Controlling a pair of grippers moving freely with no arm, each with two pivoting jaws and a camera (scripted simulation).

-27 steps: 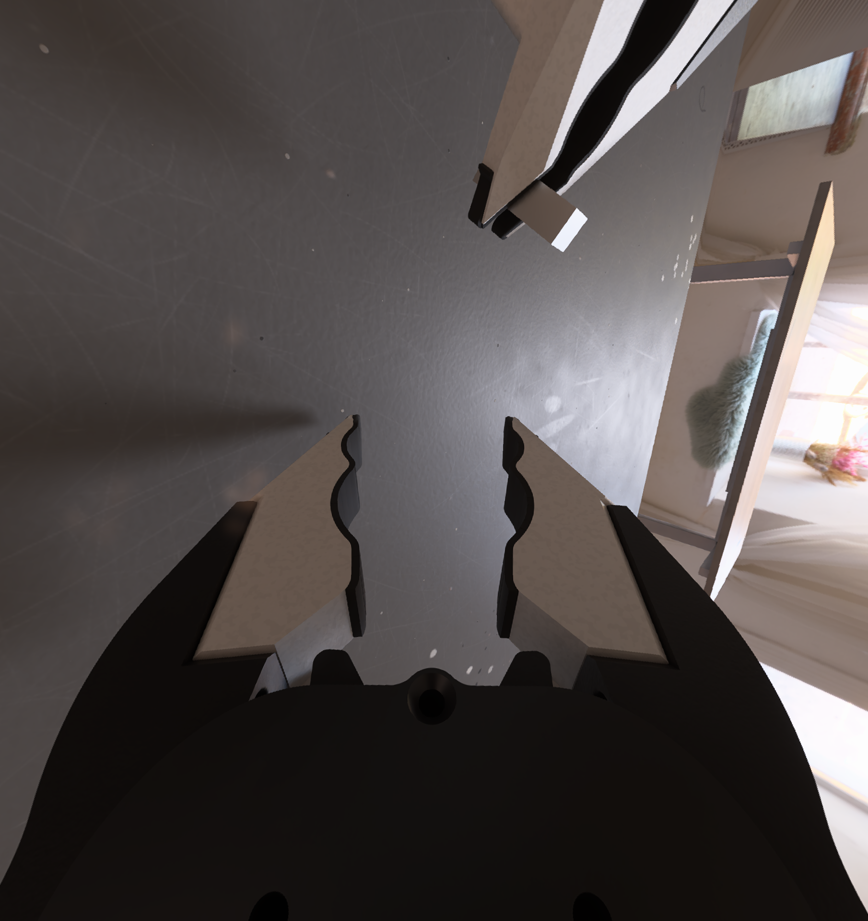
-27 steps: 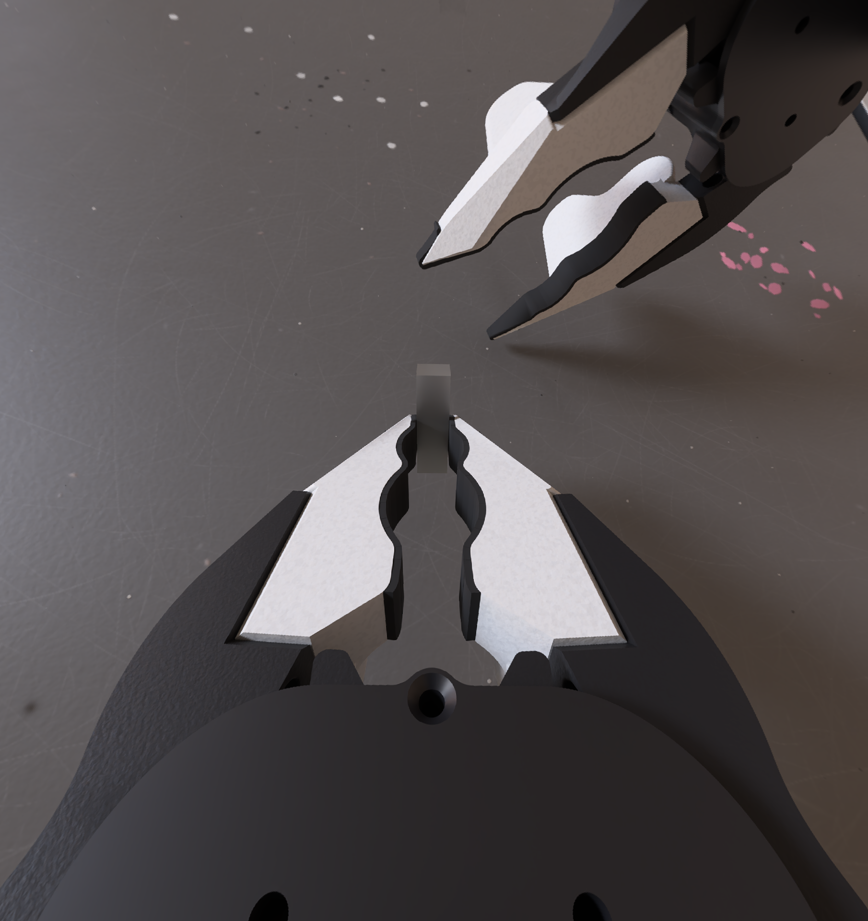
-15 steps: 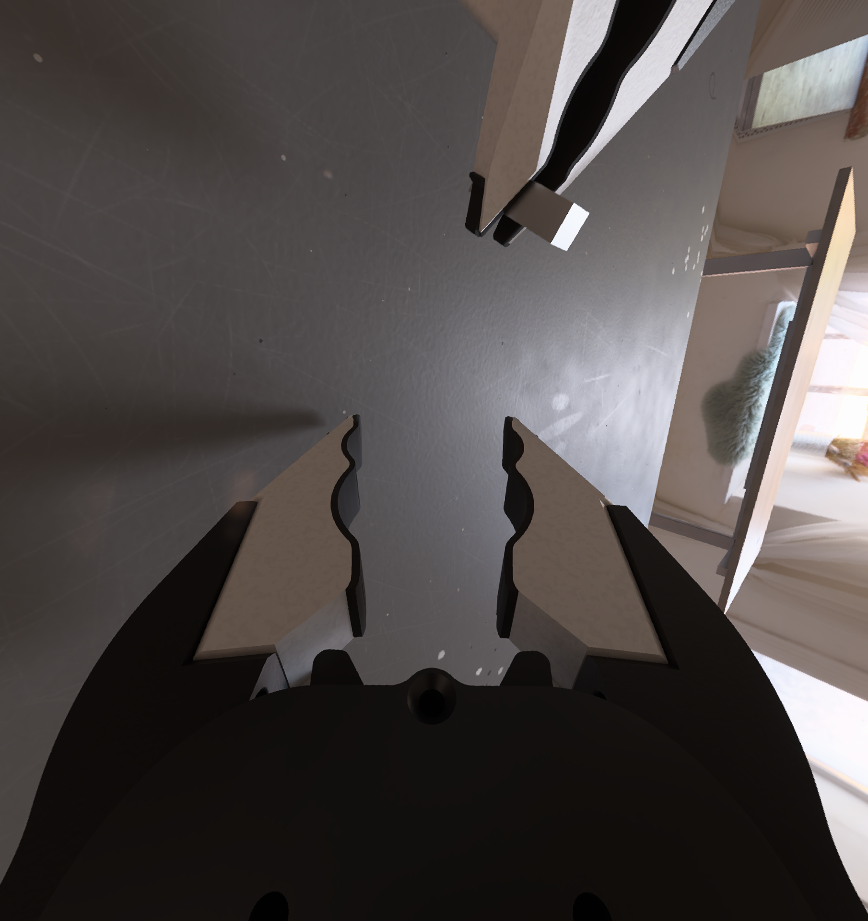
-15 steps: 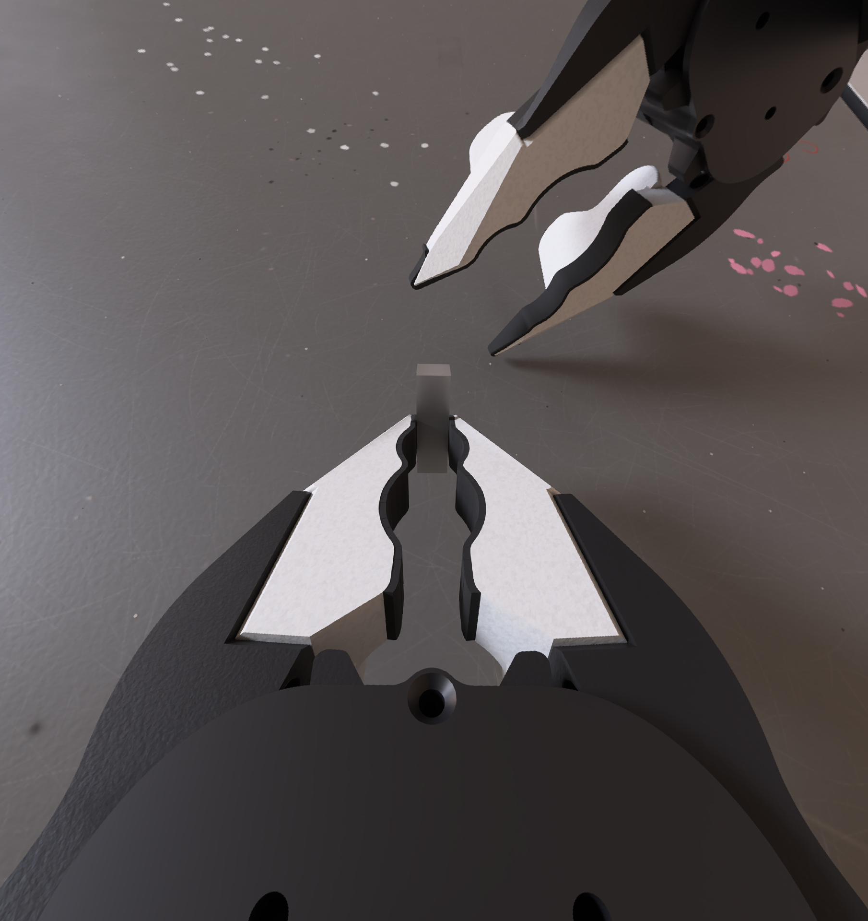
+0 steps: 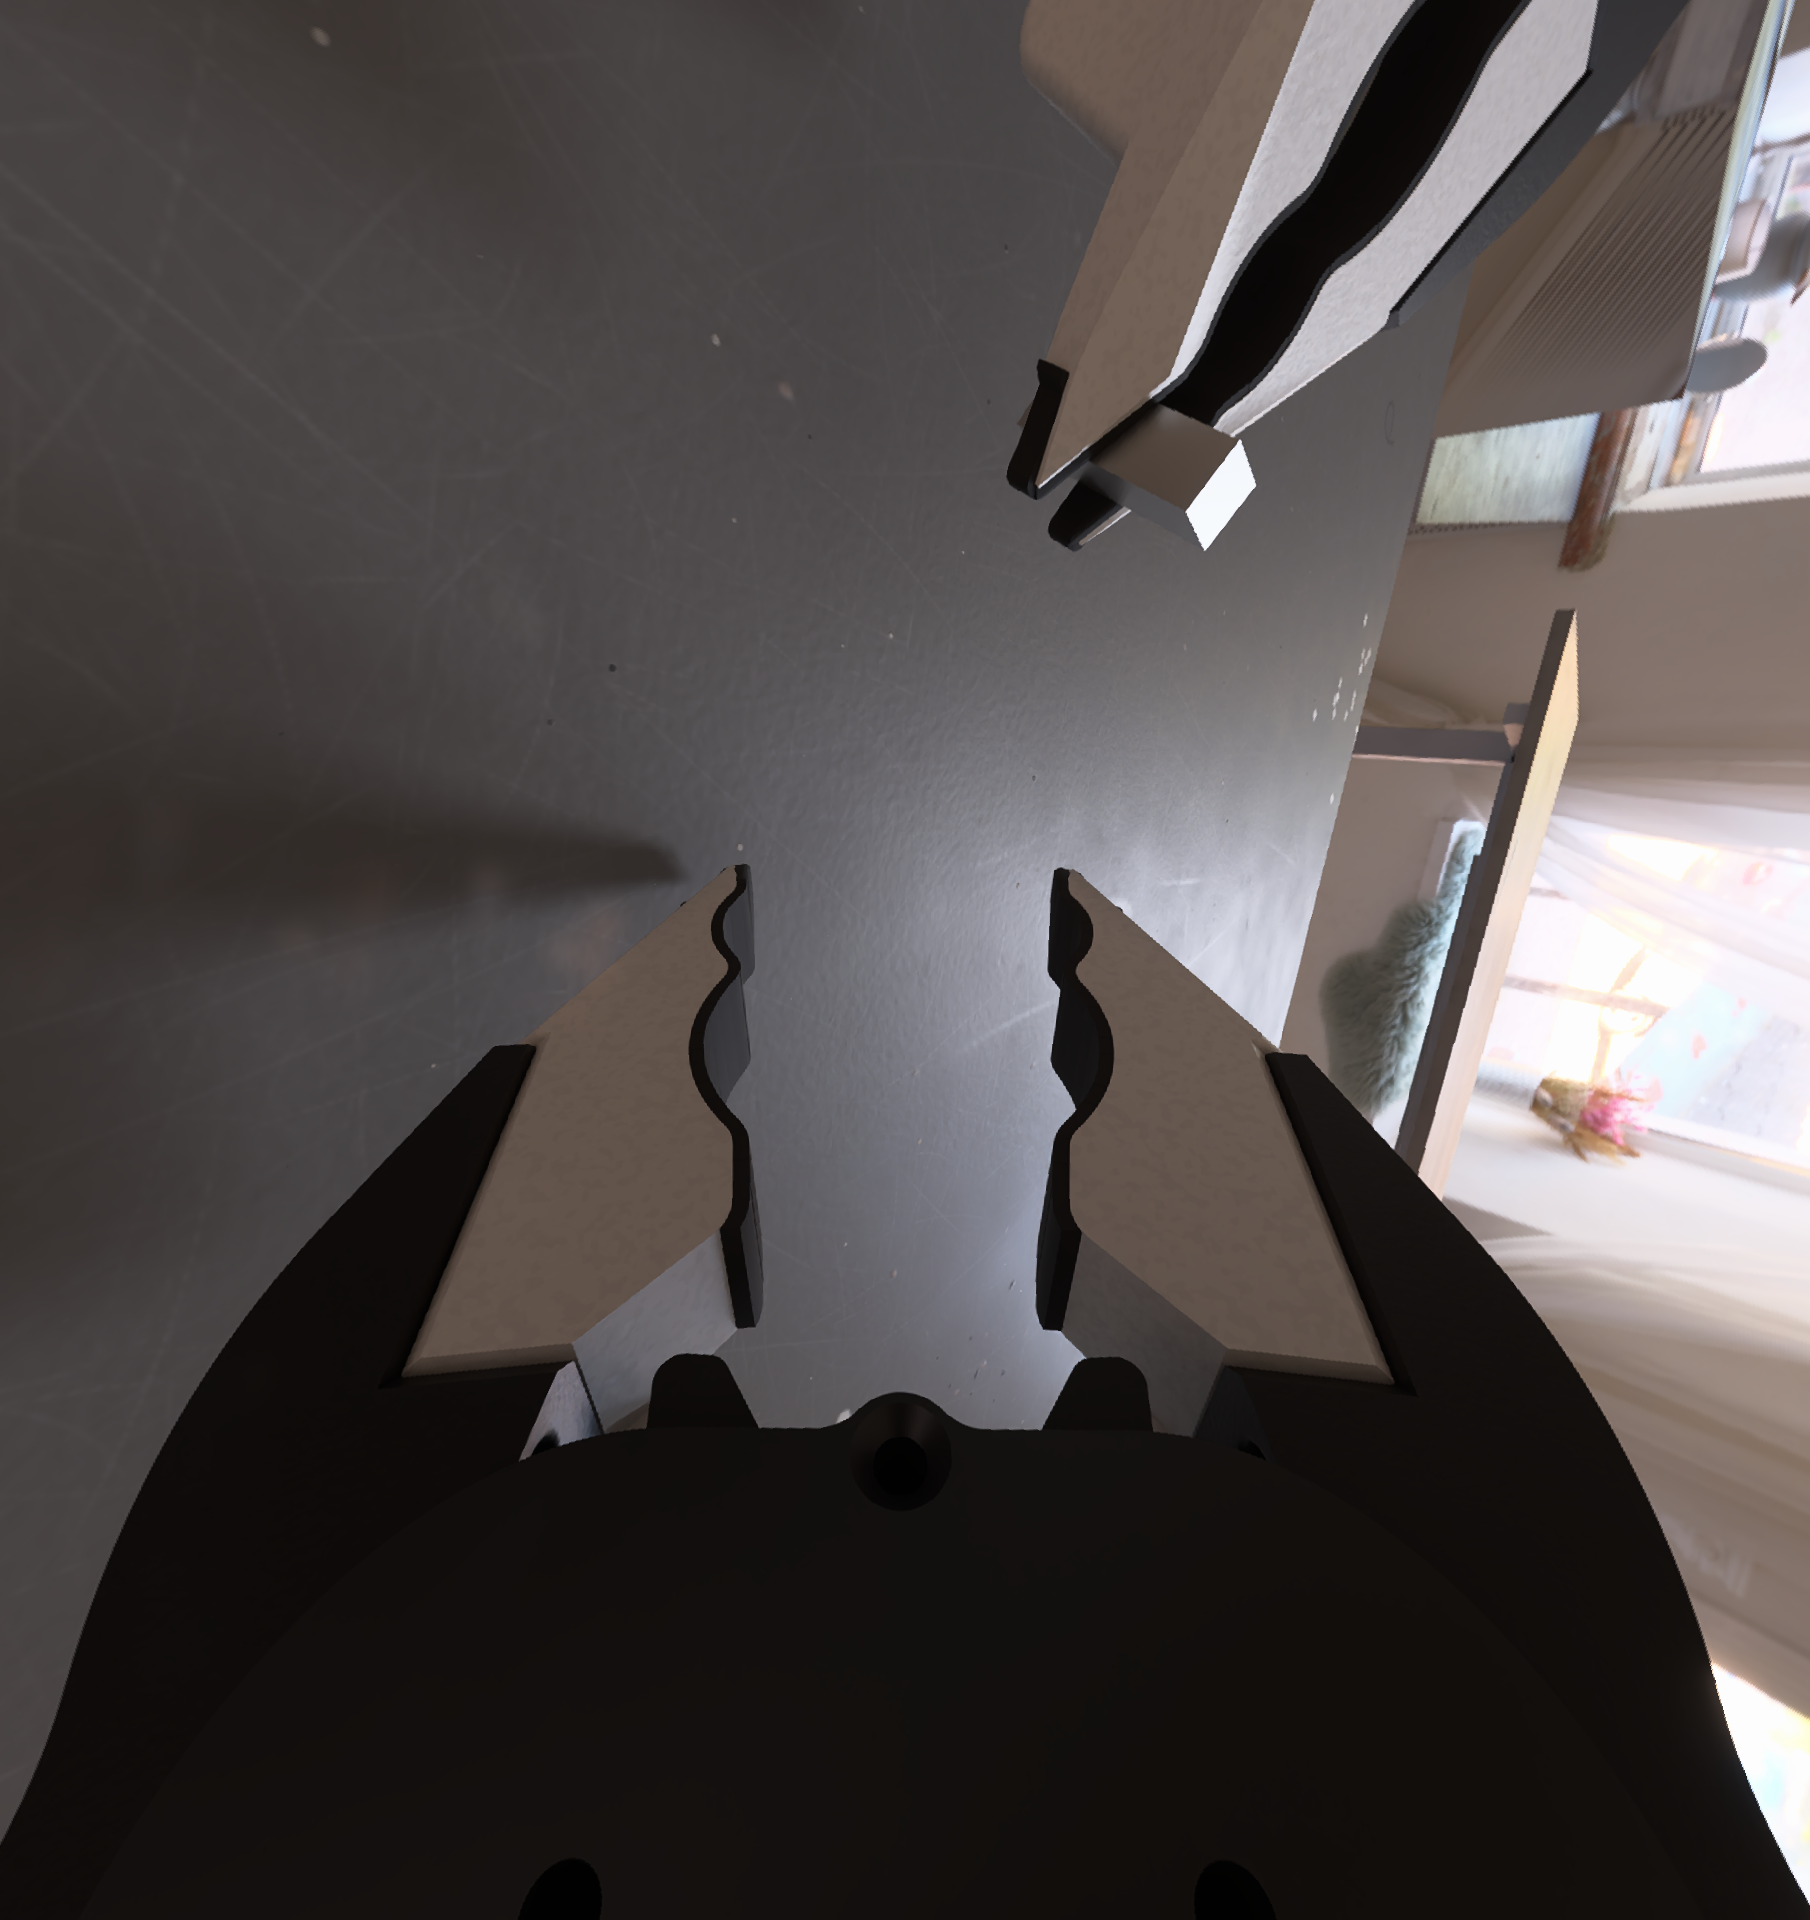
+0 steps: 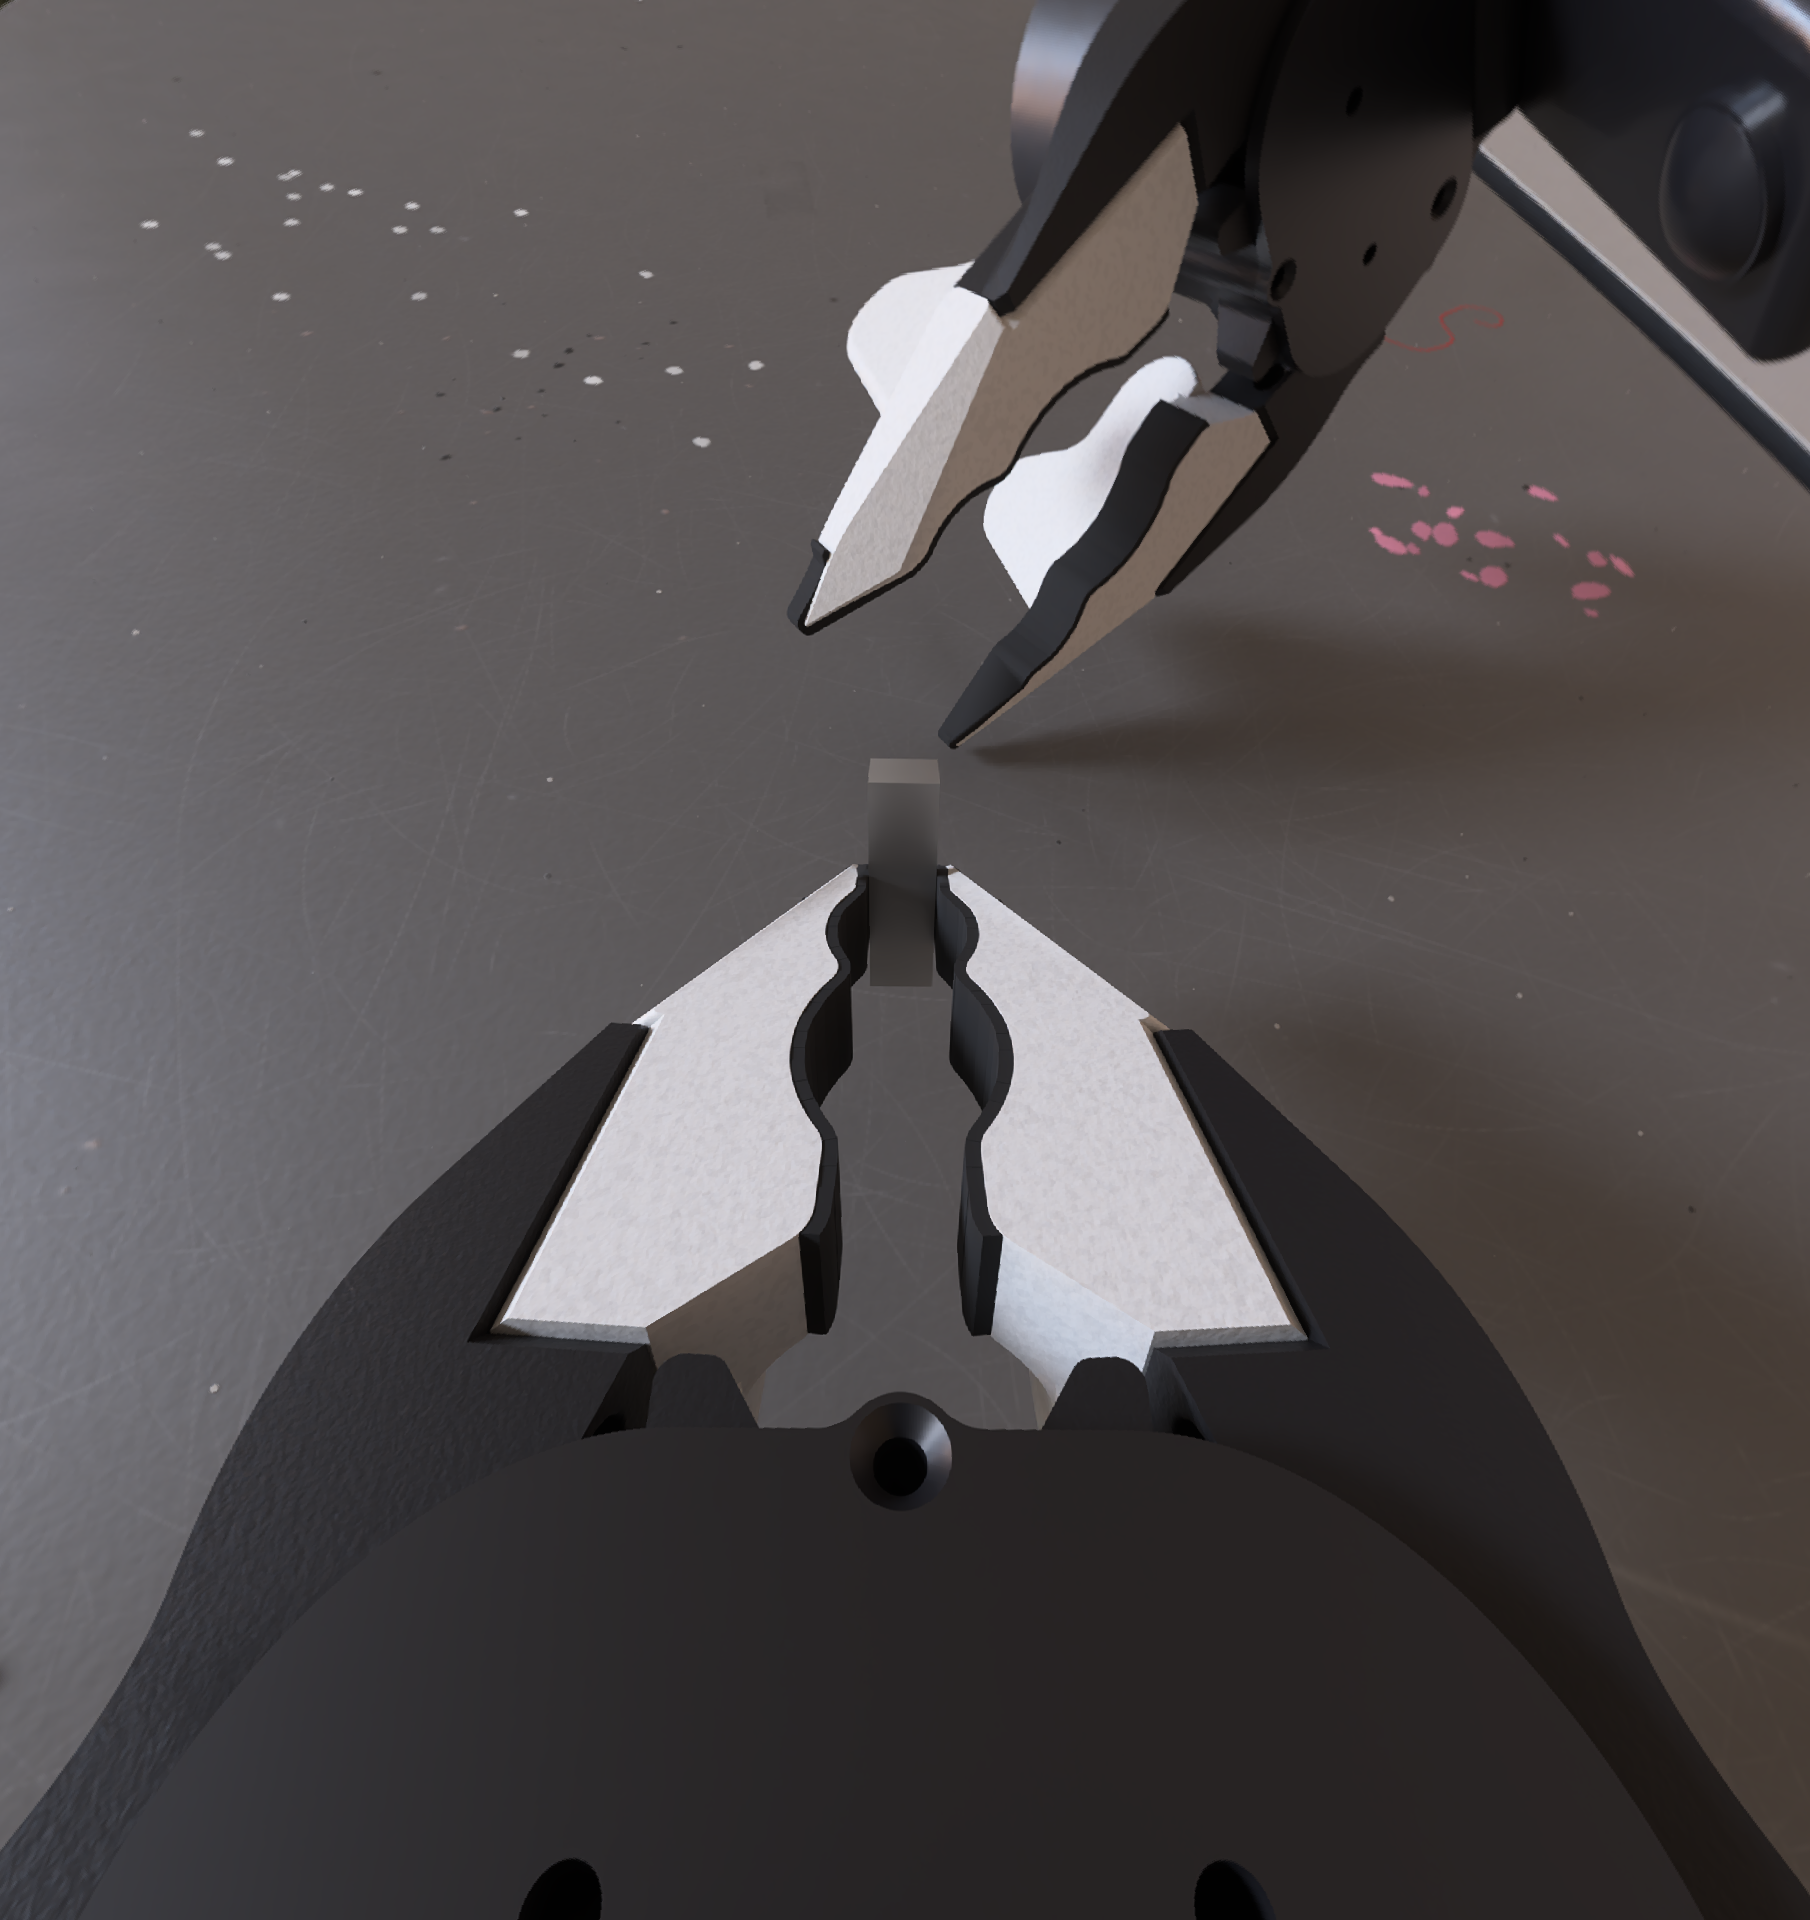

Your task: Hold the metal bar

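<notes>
A short grey metal bar [image 6: 901, 873] sticks forward from between the tips of my right gripper [image 6: 901, 883], which is shut on it above the dark table [image 6: 361, 727]. In the left wrist view the bar [image 5: 1181, 483] shows at the upper right, its bright end poking out of the right gripper [image 5: 1088, 468]. My left gripper [image 5: 899, 883] is open and empty, its jaws wide apart. In the right wrist view the left gripper [image 6: 875, 681] hovers just beyond the bar's free end, tips apart, not touching it.
The dark scratched table top [image 5: 465, 520] has white specks [image 6: 413, 291] and pink spots [image 6: 1483, 540]. The table's edge [image 5: 1368, 831] runs along the right of the left wrist view, with a room, a wooden board [image 5: 1503, 883] and bright windows beyond.
The left gripper has come closer to the bar's free end. The right gripper keeps its hold on the bar and has shifted slightly.
</notes>
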